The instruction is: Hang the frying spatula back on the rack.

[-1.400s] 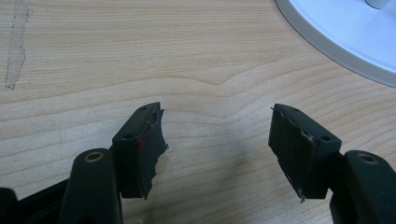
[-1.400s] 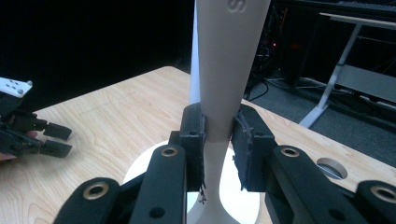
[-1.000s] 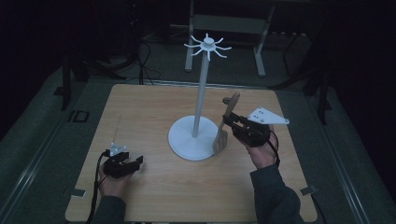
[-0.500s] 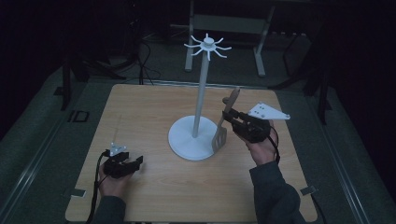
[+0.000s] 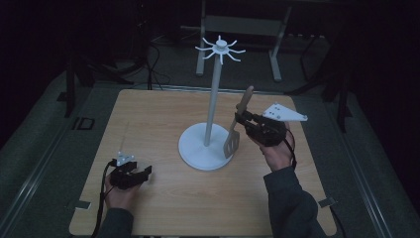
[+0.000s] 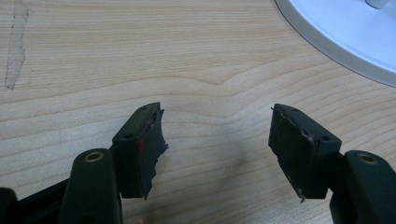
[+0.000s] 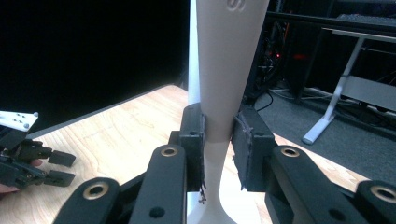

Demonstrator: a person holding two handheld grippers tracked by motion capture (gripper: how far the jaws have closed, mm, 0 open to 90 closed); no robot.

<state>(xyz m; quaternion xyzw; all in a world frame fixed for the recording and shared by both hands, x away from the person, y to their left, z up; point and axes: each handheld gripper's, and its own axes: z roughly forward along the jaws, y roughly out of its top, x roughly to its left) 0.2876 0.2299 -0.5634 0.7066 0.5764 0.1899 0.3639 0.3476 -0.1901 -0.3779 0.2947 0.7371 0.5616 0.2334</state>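
Right hand-held gripper (image 5: 239, 119) clamping smooth beige slotted spatula (image 5: 236, 130), upright, nr white stand (image 5: 210, 116)

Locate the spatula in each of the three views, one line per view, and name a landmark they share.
High view: the spatula is right of centre, upright, clamped by the right hand-held gripper beside the white stand.
Left gripper view: not in it.
Right gripper view: its pale handle rises at centre between the jaws.
Shared landmark: the white stand.

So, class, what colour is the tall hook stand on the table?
White, clearest in the high view: stand.
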